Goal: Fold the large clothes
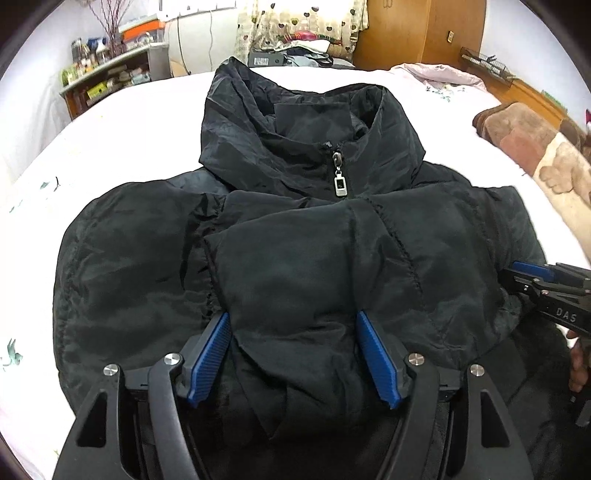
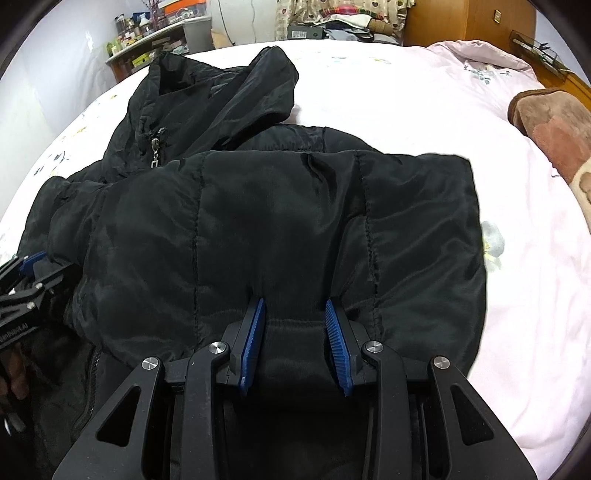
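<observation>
A black padded jacket [image 1: 295,236] lies on the white bed, hood and silver zipper pull [image 1: 339,184] at the far end, its sleeves folded across the front. It also shows in the right wrist view [image 2: 266,221]. My left gripper [image 1: 293,325] stands wide apart with a thick fold of jacket fabric between its blue pads. My right gripper [image 2: 295,314] has its pads part closed around a ridge of the jacket's hem fabric. The right gripper also shows at the right edge of the left wrist view [image 1: 546,284].
White floral bedsheet [image 2: 406,110] surrounds the jacket. A brown and pink blanket [image 1: 535,144] lies at the right. A pink quilt [image 2: 480,55] is at the far end. A cluttered shelf [image 1: 107,74] and a wooden wardrobe [image 1: 417,33] stand beyond the bed.
</observation>
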Available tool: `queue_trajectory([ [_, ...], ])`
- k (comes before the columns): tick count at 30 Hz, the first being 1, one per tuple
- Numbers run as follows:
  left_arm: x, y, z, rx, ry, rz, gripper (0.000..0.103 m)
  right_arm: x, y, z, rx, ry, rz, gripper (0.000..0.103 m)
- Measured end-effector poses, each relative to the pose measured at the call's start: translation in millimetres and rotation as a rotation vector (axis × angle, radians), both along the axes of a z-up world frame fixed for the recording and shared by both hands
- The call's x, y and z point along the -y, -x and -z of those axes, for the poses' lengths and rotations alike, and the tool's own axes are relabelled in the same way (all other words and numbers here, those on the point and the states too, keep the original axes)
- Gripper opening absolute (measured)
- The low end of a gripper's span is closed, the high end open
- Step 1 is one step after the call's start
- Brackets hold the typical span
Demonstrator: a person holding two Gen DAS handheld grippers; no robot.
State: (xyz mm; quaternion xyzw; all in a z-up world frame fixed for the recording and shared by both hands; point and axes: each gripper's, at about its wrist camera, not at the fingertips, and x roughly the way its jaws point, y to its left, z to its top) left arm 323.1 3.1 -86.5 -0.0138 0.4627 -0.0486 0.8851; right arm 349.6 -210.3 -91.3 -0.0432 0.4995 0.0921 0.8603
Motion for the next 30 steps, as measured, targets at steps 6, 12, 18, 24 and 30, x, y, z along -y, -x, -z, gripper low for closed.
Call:
queue_trajectory([
  [6, -16.2, 0.0, -26.1, 0.016, 0.045, 0.016, 0.072, -3.3, 1.9, -29.3, 0.028, -0.02, -0.006, 0.035],
  [12, -33.0, -31.6, -56.6, 0.085, 0.006, 0.019, 0.072, -21.9, -19.9, -49.6, 0.058, -0.053, -0.046, 0.035],
  [18, -54.7, -100.8, -70.4, 0.091, 0.009, -0.016, 0.072, -37.7, -77.1, -61.5, 0.078, -0.097, -0.021, 0.043],
  [24, -78.0, -179.0, -58.8, 0.016, 0.073, -0.096, 0.072, -57.3, -144.5, -70.2, 0.073, -0.139, -0.018, 0.043],
  [30, -78.1, -230.3, -37.1, -0.036, 0.034, -0.121, 0.073, -71.9, -201.4, -59.7, 0.05, -0.149, 0.032, 0.043],
])
